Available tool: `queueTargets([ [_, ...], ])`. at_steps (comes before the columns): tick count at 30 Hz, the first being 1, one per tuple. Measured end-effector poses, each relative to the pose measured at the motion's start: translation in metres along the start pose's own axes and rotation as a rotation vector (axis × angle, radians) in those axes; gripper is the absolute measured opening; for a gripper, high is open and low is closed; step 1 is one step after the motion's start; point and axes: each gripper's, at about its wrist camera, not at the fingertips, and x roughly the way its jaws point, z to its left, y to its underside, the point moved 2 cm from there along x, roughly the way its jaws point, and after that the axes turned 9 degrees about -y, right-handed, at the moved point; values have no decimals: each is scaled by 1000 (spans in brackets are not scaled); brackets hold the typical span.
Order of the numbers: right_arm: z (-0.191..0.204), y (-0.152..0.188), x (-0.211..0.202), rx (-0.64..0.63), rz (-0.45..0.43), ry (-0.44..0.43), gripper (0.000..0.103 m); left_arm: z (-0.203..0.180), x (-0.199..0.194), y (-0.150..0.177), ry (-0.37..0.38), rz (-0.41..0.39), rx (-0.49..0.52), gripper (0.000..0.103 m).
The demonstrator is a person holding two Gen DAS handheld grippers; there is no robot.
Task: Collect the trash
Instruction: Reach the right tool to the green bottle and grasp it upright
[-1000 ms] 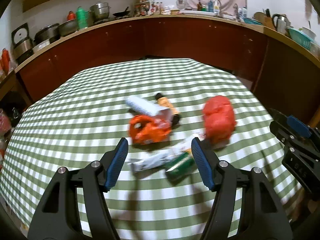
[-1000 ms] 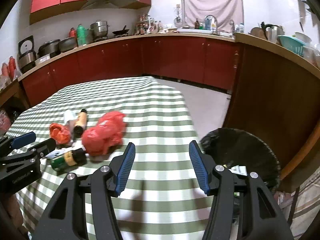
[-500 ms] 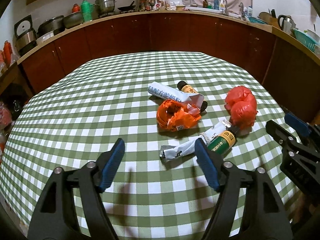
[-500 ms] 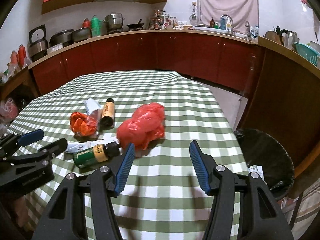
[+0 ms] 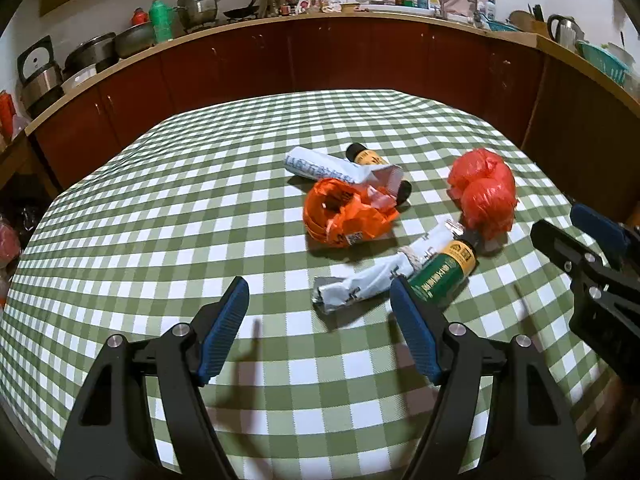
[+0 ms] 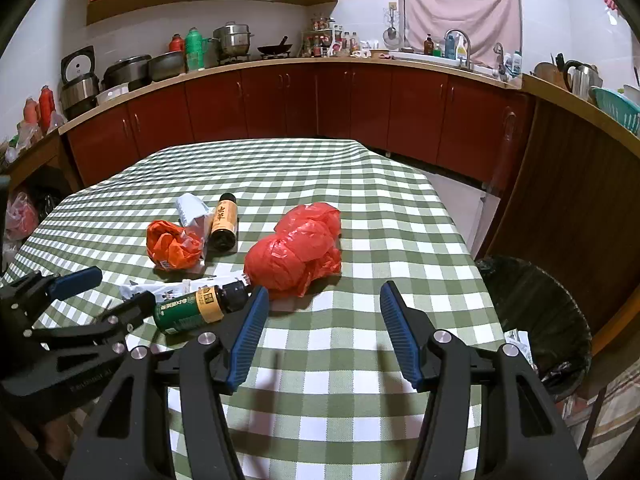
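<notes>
The left gripper [image 5: 320, 320] stands wide open with nothing between its blue pads, poised above the checked tablecloth [image 5: 160, 220] just short of the crumpled white wrapper [image 5: 360, 286]. The right gripper [image 6: 320, 328] is likewise open and empty, its pads apart over bare cloth, with the red plastic bag [image 6: 296, 252] lying just beyond its tips.

The trash sits in a loose cluster near the middle of the table. The green bottle [image 5: 444, 270] lies on its side touching the white wrapper, its cap end close against the red bag. Farther off, the orange bag [image 5: 344, 214] rests against a rolled white packet [image 5: 320, 166] and a brown bottle [image 5: 376, 160]. The black-lined trash bin [image 6: 536, 312] stands on the floor beside the table's right edge.

The step in hand looks like the approach for a first pick. For the left gripper, the wrapper is the nearest piece; it is thin and flat, so the pads should come down astride its bunched middle, pressing into the cloth a little before closing. The green bottle is likely to roll if nudged. The right gripper is best lined up with the red bag's bulk, closing on a thick fold rather than a loose edge, since it sits nearest the bin.
</notes>
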Motion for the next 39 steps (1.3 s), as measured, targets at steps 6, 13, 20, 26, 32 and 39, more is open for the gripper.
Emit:
queueTargets([
  [6, -3, 1, -2, 9, -2, 1, 58, -9, 3, 4, 2, 11, 19, 71],
  [13, -7, 4, -4, 19, -1, 0, 59, -22, -1, 8, 38, 17, 38, 71],
  [20, -7, 5, -4, 21, 0, -1, 59, -41, -4, 14, 75, 25, 64, 71],
  [26, 0, 7, -4, 11, 6, -12, 59, -30, -9, 12, 65, 10, 41, 71],
  [32, 16, 6, 3, 5, 24, -39, 59, -1, -8, 10, 23, 4, 17, 71],
  [39, 36, 2, 13, -7, 42, -55, 59, 34, -3, 10, -14, 2, -26, 71],
])
